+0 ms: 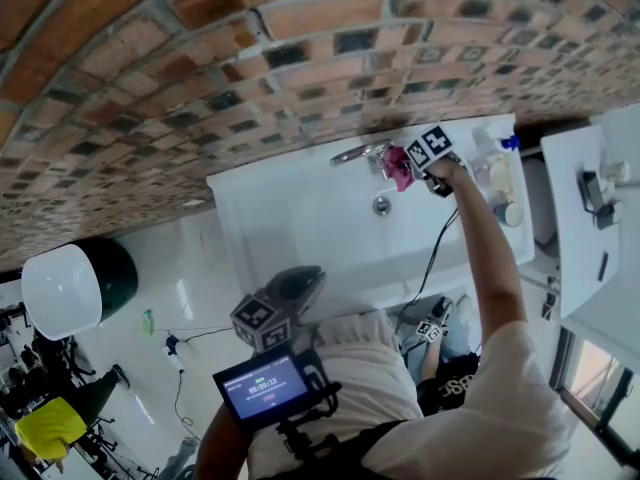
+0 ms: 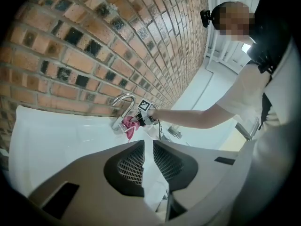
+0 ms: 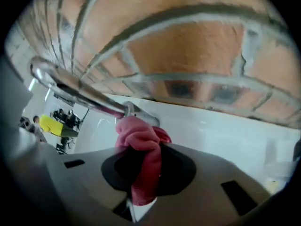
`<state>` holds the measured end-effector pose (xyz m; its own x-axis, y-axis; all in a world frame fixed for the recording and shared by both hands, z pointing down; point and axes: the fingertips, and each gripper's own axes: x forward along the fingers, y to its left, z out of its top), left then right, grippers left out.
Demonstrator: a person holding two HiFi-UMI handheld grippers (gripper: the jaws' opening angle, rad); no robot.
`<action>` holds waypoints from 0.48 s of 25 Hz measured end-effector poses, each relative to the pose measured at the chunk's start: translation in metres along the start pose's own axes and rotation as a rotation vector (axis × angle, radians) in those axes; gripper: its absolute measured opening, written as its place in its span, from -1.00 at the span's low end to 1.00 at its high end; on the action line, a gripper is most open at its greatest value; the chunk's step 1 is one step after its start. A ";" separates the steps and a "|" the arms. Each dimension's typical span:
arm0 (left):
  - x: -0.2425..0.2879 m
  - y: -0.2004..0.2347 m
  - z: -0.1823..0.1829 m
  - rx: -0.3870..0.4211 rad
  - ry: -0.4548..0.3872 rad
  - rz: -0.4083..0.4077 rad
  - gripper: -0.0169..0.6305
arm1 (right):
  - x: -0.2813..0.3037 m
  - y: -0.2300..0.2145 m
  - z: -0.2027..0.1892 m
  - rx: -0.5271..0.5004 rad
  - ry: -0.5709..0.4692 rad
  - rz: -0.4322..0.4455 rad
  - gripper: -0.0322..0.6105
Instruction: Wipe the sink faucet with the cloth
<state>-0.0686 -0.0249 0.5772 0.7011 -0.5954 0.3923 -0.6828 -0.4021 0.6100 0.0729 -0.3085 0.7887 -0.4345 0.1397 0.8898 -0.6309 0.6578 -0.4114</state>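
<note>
Brick backs the sink (image 1: 290,218). Right gripper (image 1: 412,170) jaws pinch the cloth (image 1: 399,166) against the faucet (image 1: 355,153) to rub it. Left gripper (image 1: 305,280) jaws hang slightly apart, empty.

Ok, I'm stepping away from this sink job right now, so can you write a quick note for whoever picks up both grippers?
Right claw: shut on the pink cloth, which is bunched against the faucet near its base.
Left claw: jaws slightly apart, nothing between them, hovering near the front edge of the sink.
Done: the cloth is on the faucet; how much has been wiped cannot be told.
Left: probably wipe along the spout and around the base.
</note>
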 end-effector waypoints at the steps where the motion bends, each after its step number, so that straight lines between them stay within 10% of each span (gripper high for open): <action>1: 0.001 0.000 -0.001 -0.001 0.005 0.001 -0.78 | 0.003 -0.005 0.001 0.040 -0.003 0.034 -0.68; 8: 0.007 0.000 -0.001 -0.001 0.026 0.001 -0.78 | 0.039 -0.032 0.001 0.302 -0.057 0.150 -0.67; 12: 0.008 0.003 -0.001 0.022 0.033 0.018 -0.78 | 0.019 -0.054 0.018 0.274 -0.263 0.011 -0.67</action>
<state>-0.0653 -0.0300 0.5831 0.6949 -0.5793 0.4261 -0.6995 -0.4068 0.5876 0.0867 -0.3548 0.8238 -0.5700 -0.0721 0.8185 -0.7582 0.4299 -0.4902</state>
